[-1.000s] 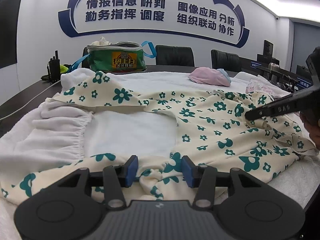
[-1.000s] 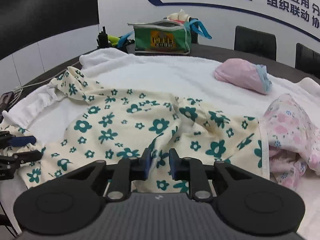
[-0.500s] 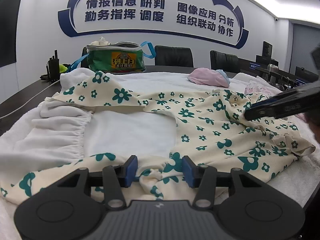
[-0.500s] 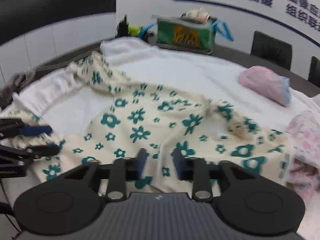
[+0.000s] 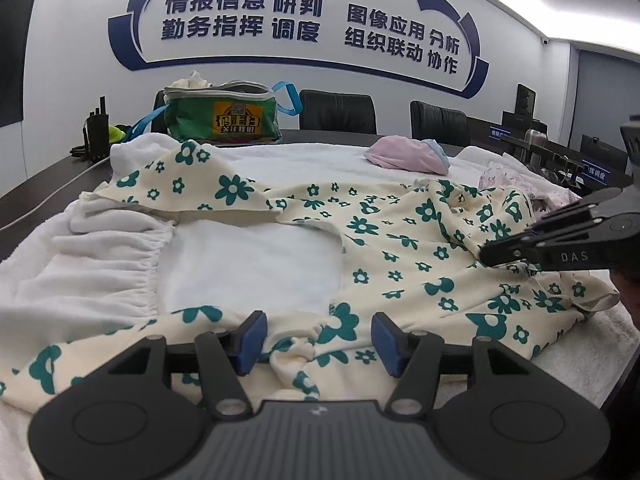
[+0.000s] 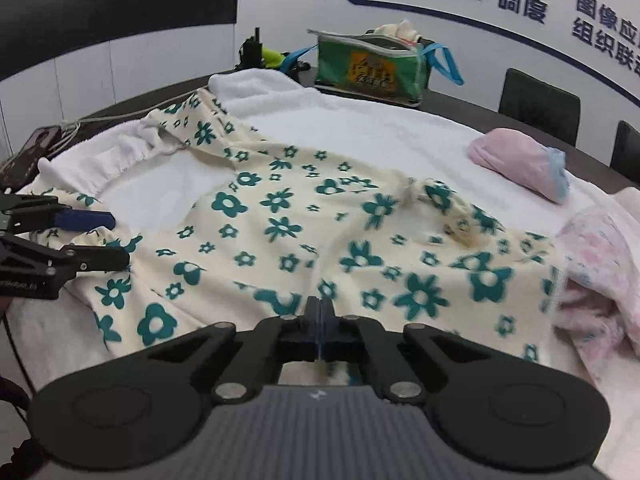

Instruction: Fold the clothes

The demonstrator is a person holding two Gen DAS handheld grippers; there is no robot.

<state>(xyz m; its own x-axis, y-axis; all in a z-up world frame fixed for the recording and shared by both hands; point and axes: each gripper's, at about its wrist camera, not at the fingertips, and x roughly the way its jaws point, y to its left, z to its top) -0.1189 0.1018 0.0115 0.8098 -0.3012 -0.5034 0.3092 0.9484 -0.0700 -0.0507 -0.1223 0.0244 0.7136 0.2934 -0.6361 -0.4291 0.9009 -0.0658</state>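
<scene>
Across the middle of both frames, the floral garment [image 5: 400,248] lies spread on a white towel [image 5: 248,264] covering the tabletop [image 5: 36,188]. Left tool [image 5: 316,340] has just been opening; bunched cloth sits between its blue pads [image 5: 251,336], not pinched. Right tool [image 6: 319,322]: jaws have just closed, now pinched on the garment's near edge at lower centre of its view.

Step in hand, my read: grab both ends before lifting. Left should close on the bunched hem, then both lift level to keep the fold line straight.

Garment's long axis runs left-right in the left view; white elastic edge [image 5: 120,256] at frame left, open hem toward right.
</scene>
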